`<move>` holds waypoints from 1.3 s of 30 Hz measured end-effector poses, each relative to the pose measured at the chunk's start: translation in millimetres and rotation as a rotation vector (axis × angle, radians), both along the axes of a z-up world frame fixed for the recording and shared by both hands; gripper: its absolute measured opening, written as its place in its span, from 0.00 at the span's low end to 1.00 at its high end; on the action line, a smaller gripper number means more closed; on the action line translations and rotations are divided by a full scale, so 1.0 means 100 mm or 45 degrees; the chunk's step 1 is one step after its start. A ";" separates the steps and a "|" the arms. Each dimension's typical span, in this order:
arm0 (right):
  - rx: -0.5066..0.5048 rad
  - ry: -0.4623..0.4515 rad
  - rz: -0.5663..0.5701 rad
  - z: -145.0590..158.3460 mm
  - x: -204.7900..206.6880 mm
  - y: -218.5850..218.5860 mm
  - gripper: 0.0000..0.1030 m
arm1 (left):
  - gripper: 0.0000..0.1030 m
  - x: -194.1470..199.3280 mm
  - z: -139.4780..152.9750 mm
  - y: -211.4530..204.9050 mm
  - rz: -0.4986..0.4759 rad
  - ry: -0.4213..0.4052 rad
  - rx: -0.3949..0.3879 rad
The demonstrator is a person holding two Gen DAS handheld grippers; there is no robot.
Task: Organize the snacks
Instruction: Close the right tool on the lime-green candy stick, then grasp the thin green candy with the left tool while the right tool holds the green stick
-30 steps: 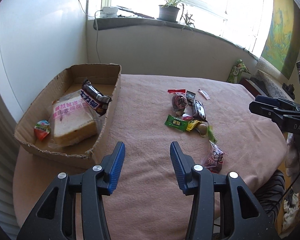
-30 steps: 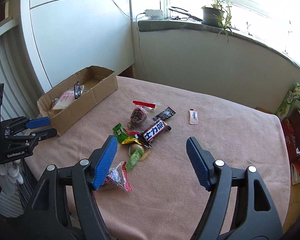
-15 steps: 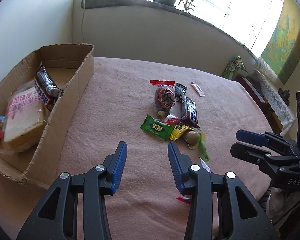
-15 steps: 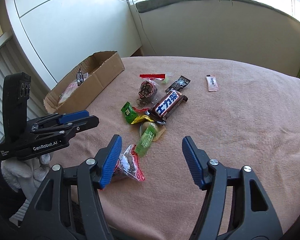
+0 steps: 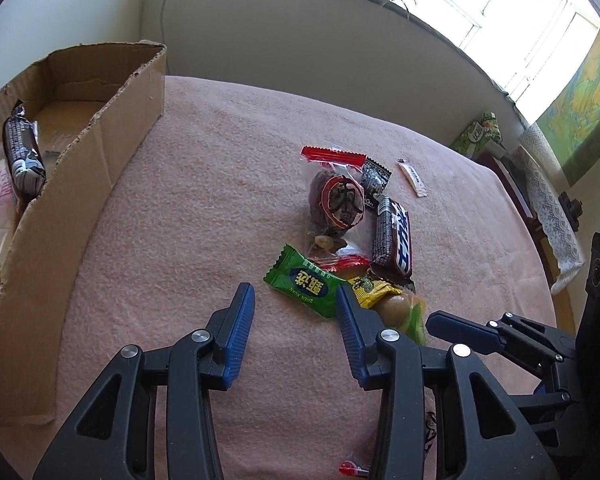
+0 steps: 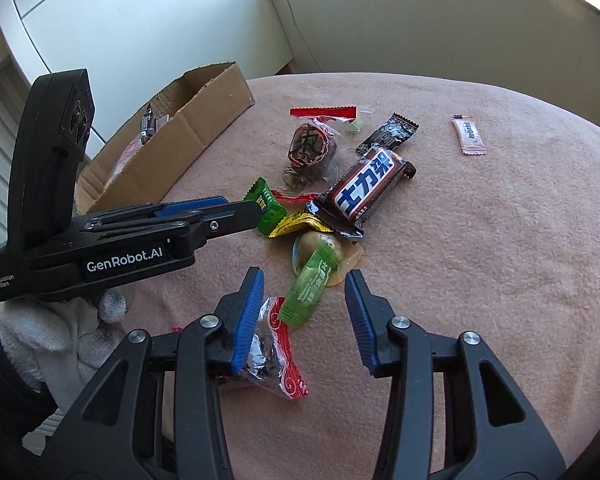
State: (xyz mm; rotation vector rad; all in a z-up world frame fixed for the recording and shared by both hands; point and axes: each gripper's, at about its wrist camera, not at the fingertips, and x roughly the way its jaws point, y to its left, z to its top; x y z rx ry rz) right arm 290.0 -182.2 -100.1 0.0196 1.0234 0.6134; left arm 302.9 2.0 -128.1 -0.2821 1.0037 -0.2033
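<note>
Your left claw point(image 5: 296, 312) hangs released at the bottom centre of its view over the pink counter point(image 5: 204, 208), its pads empty, with the green candy point(image 5: 306, 286) just ahead of its right finger and the cardboard box point(image 5: 80, 184) at the left holding a dark bar point(image 5: 22, 156). Your right claw point(image 6: 304, 300) is closing at the bottom centre of its view with nothing pressed between its pads; a green packet point(image 6: 314, 284) lies between and ahead of its fingers, and a clear red-edged bag point(image 6: 276, 356) sits by its left finger. The chocolate bar point(image 6: 366, 186), the wrapped dark snack point(image 6: 310, 148) and the small white sachet point(image 6: 468, 140) lie scattered mid-frame, outside the box.
</note>
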 end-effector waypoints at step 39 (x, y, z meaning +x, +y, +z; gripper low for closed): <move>-0.085 -0.017 -0.006 -0.13 -0.03 -0.14 0.09 | 0.15 0.19 0.00 -0.22 -0.046 -0.057 0.232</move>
